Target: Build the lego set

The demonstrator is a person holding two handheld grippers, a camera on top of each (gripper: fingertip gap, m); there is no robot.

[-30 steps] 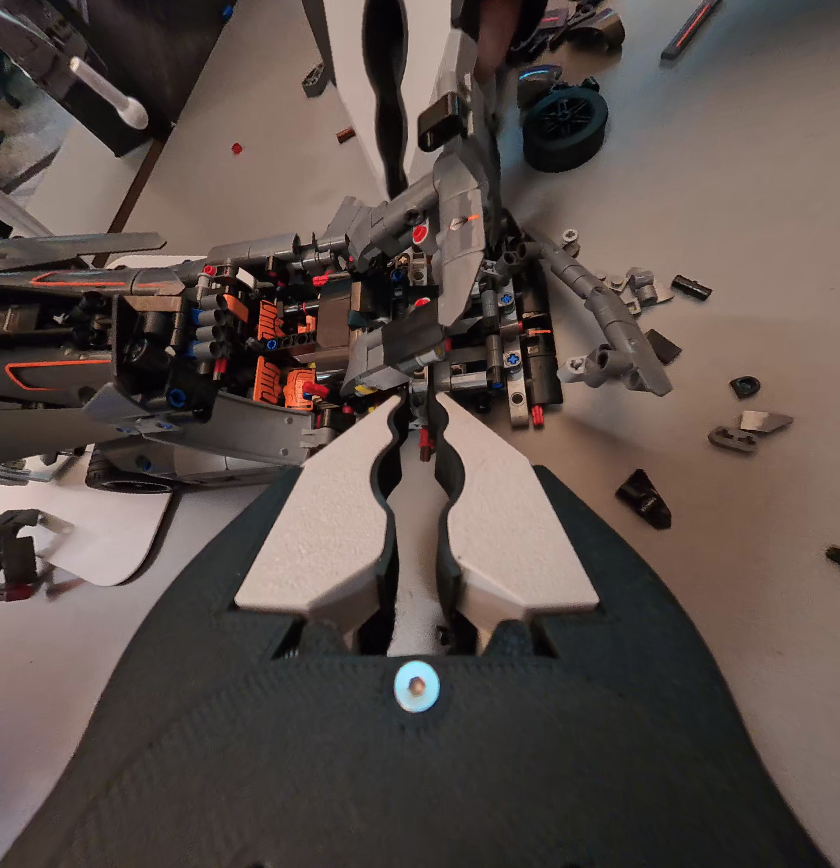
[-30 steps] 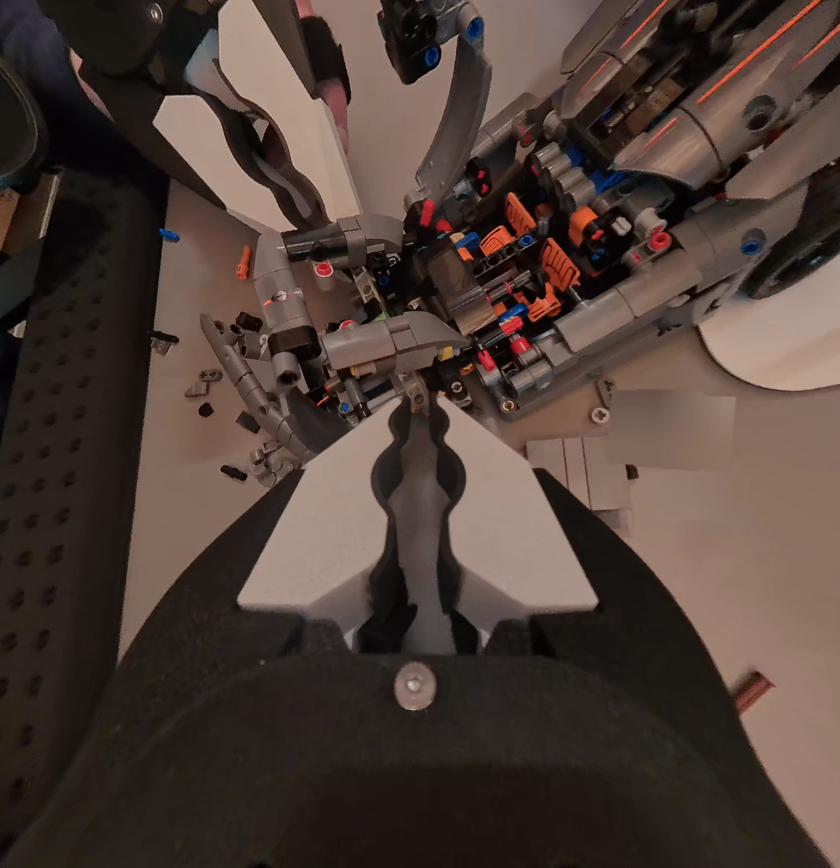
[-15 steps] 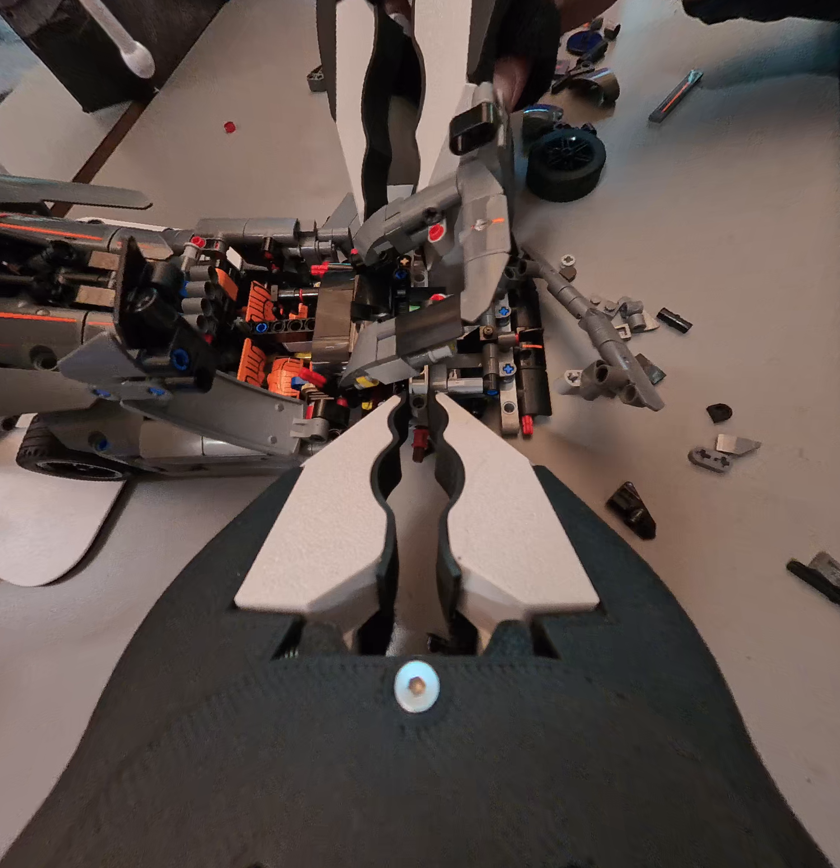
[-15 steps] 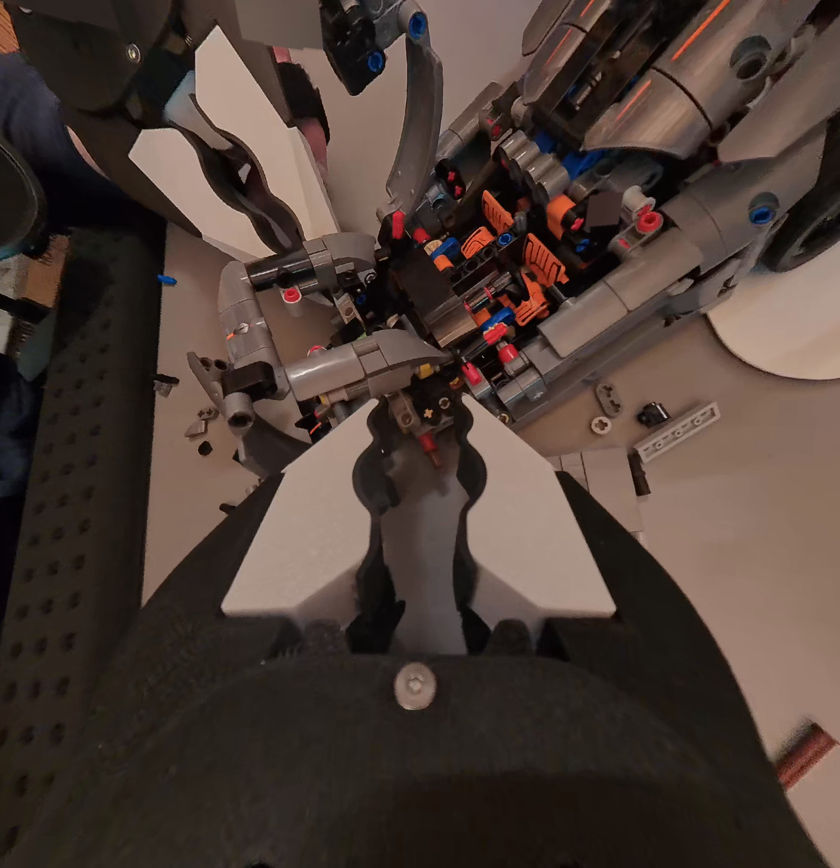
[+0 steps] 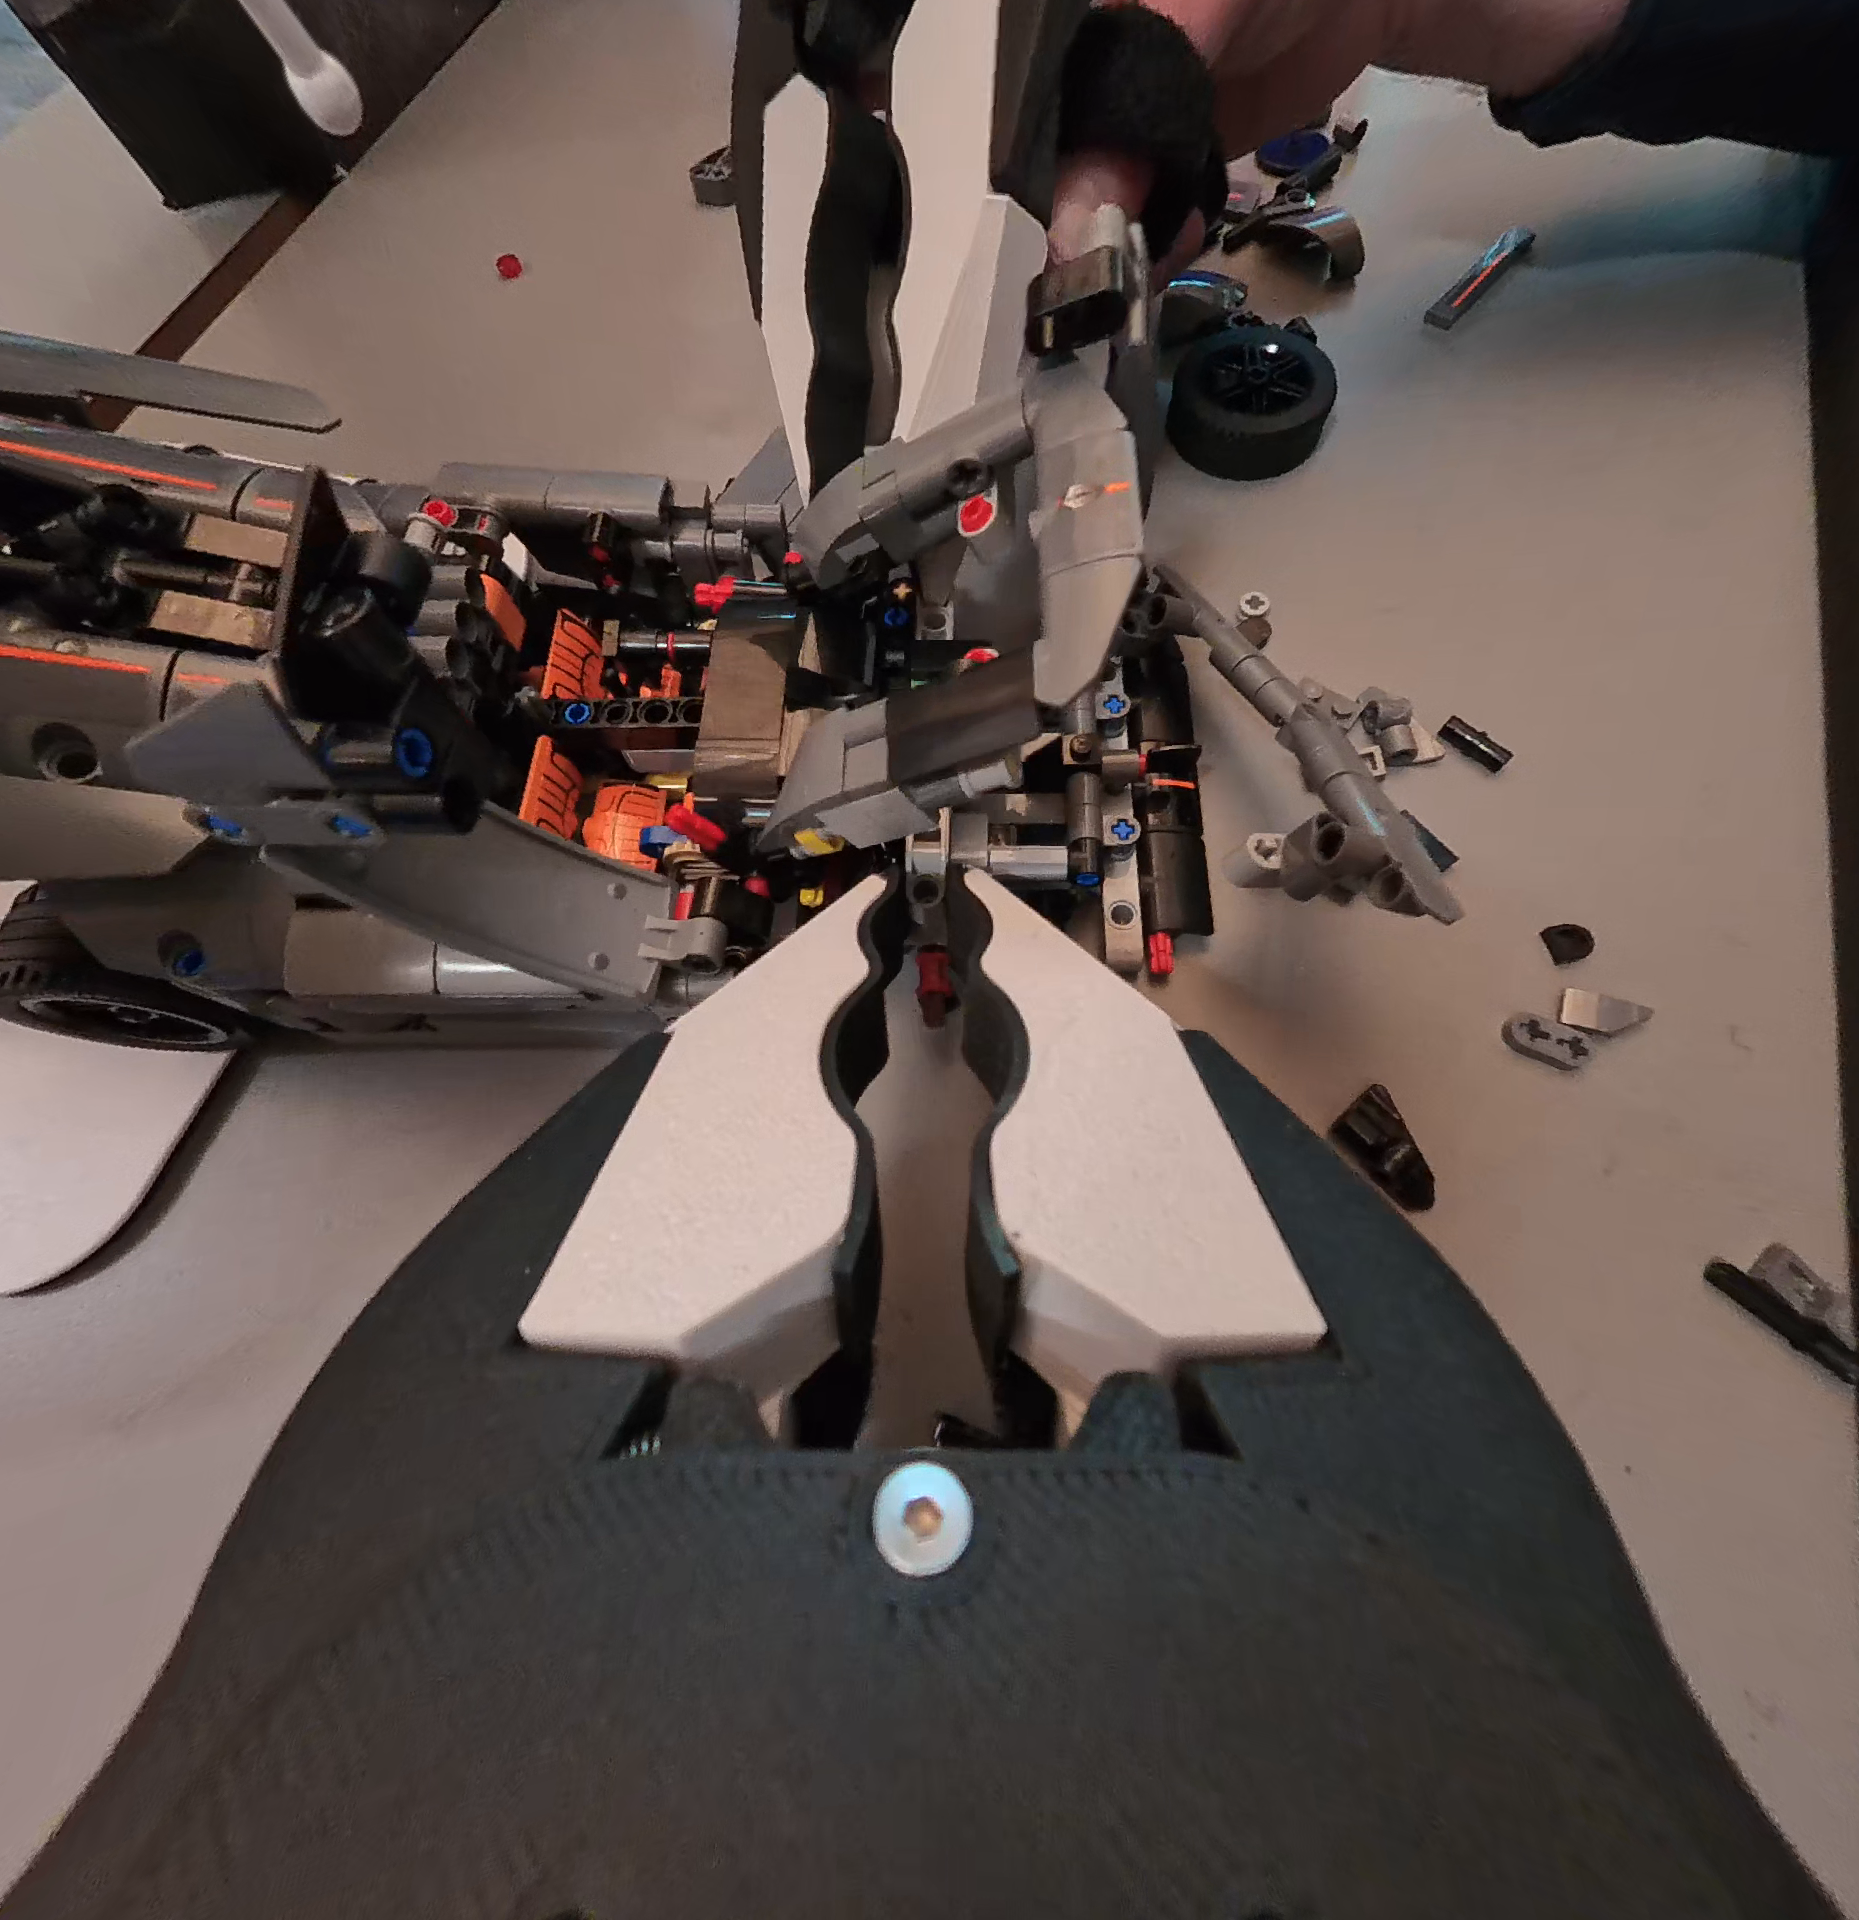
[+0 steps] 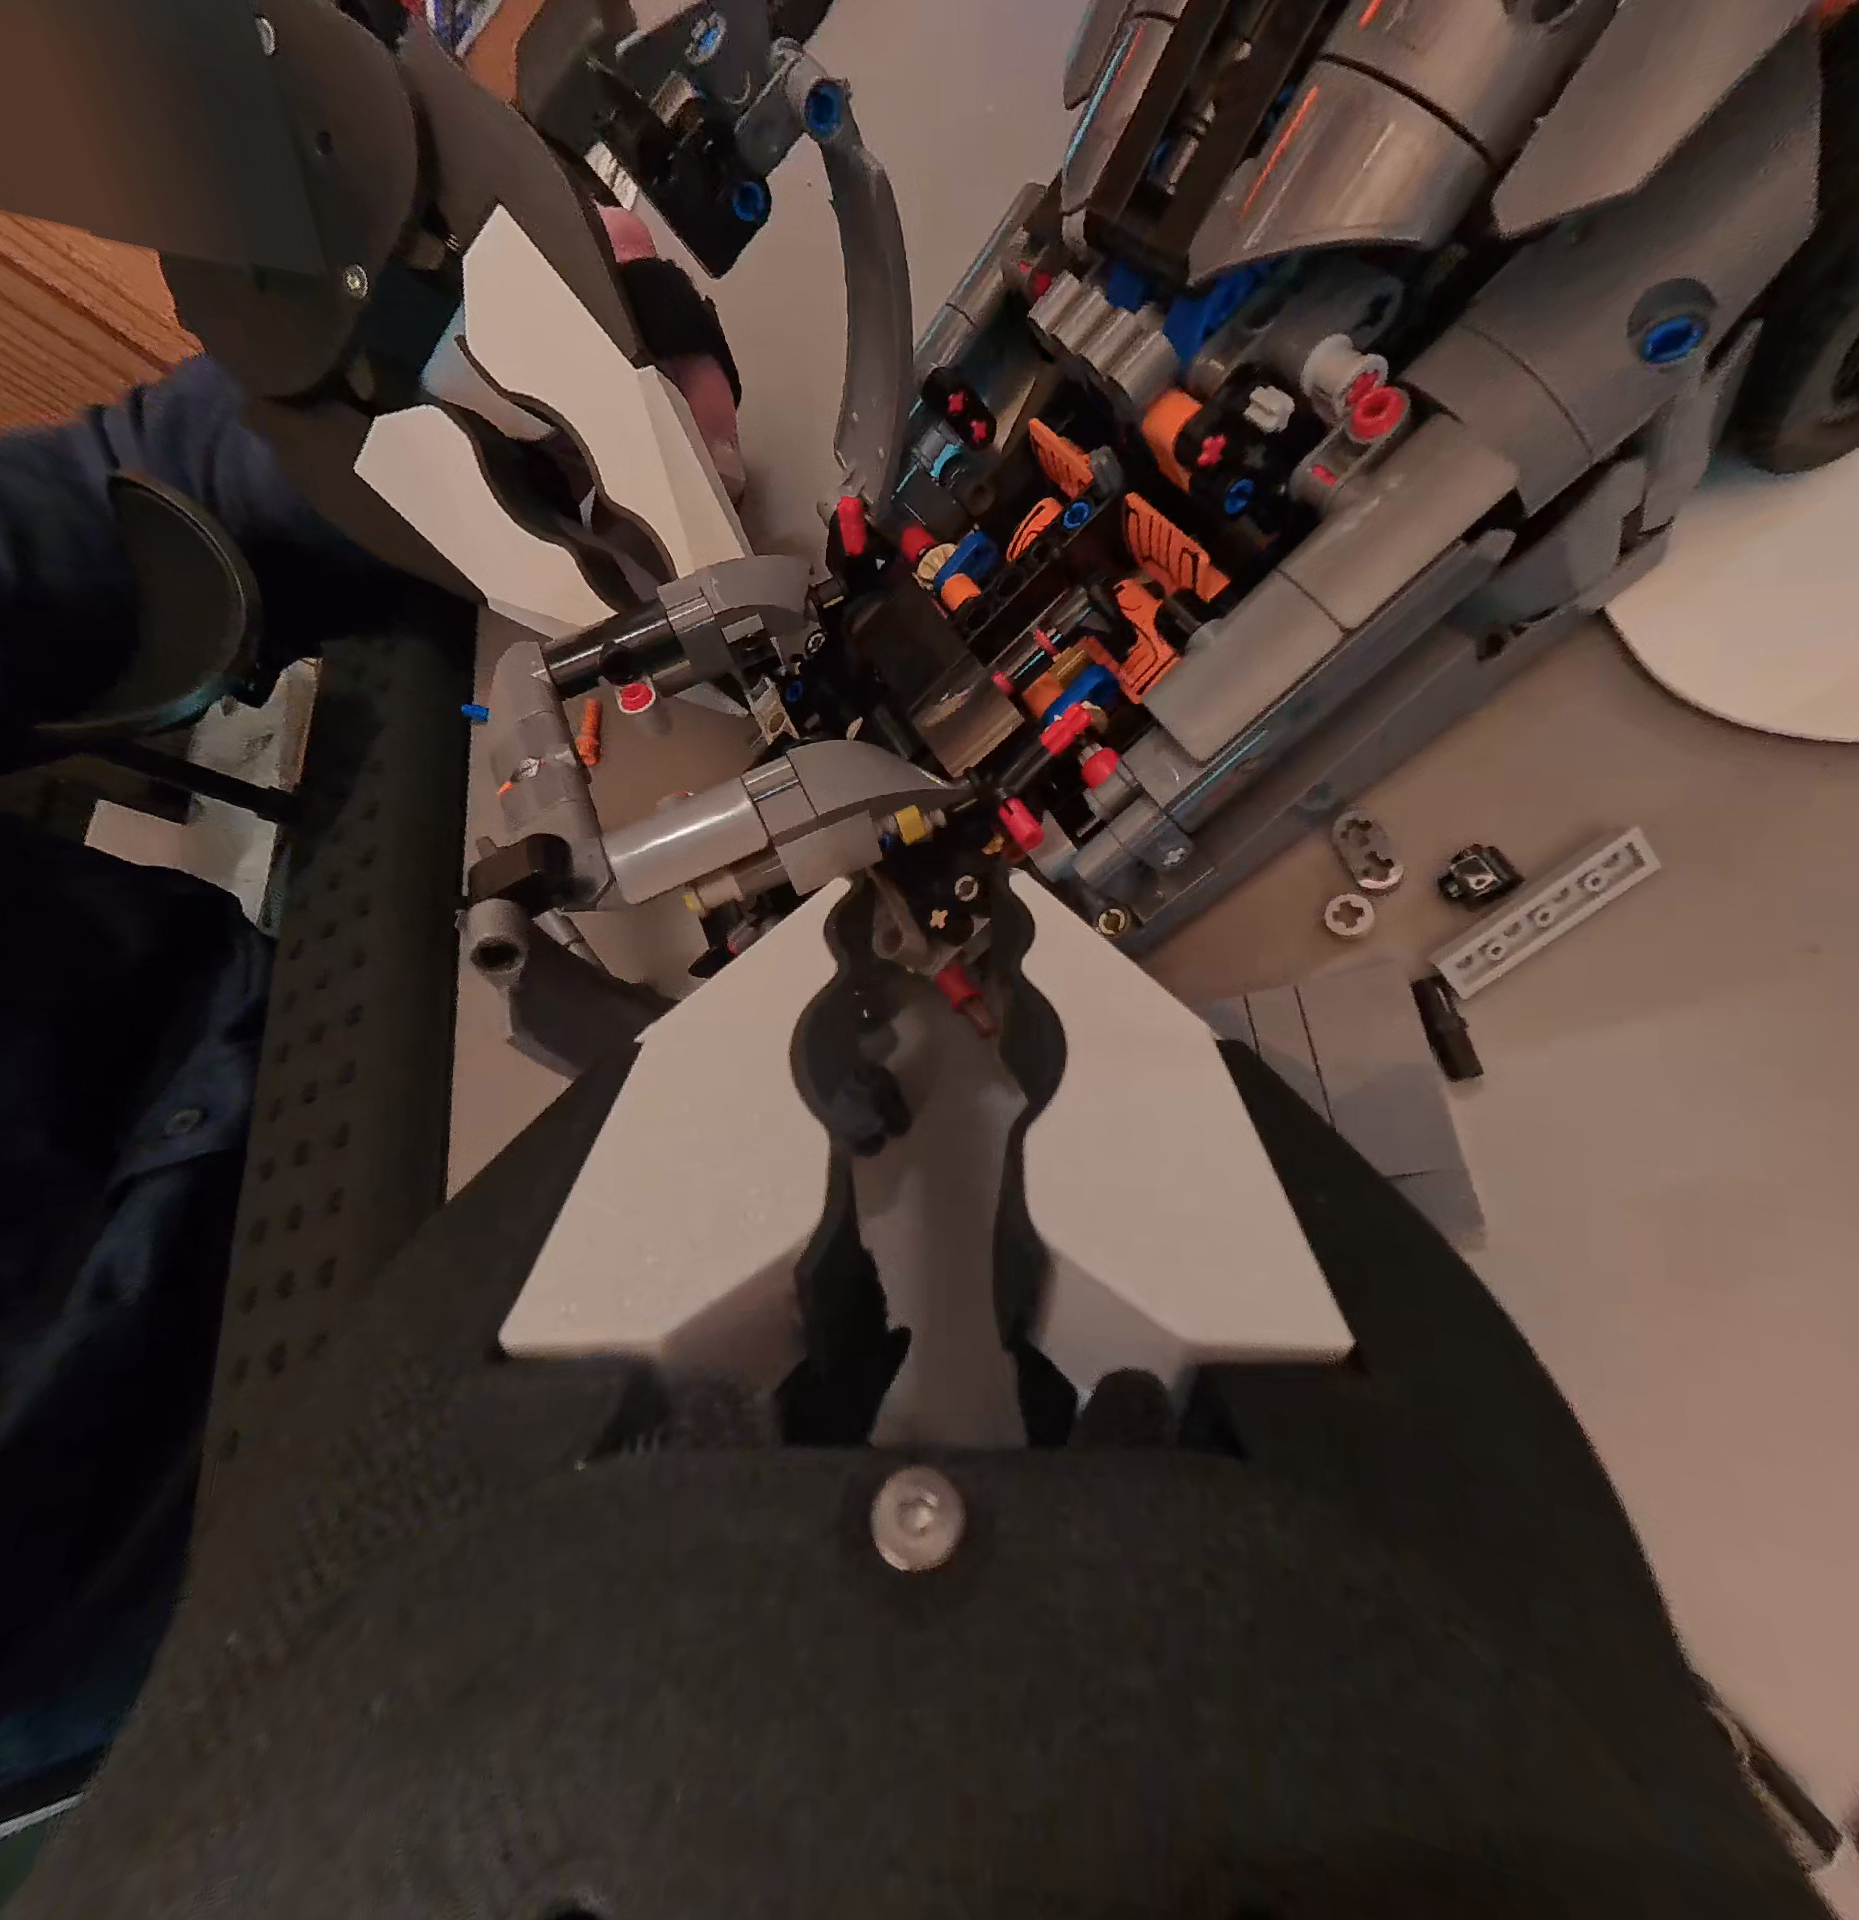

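A grey, black and orange lego car (image 5: 385, 727) lies on the light table with its open front end between both grippers. My left gripper (image 5: 927, 888) is shut on a grey connector with a red pin (image 5: 933, 977) at the car's front frame. My right gripper (image 6: 925, 899) grips the same front end from the opposite side, with a black cross-hole piece and a red pin between its pads. The car also shows in the right wrist view (image 6: 1320, 520). A grey bonnet panel (image 5: 1081, 551) stands tilted up over the front. The right gripper's fingers (image 5: 779, 260) show at the top of the left wrist view.
A loose black wheel (image 5: 1252, 400), a grey jointed sub-assembly (image 5: 1320, 769) and small scattered pieces (image 5: 1548, 1039) lie right of the car. A grey plate (image 6: 1548, 914) and washers lie by the car's side. A black perforated mat (image 6: 353, 935) borders the table. A gloved hand (image 5: 1133, 135) holds the right gripper.
My right gripper's jaws have widened and moved farther onto the car's front frame. The car's front has tilted and shifted a little. My left gripper keeps its hold.
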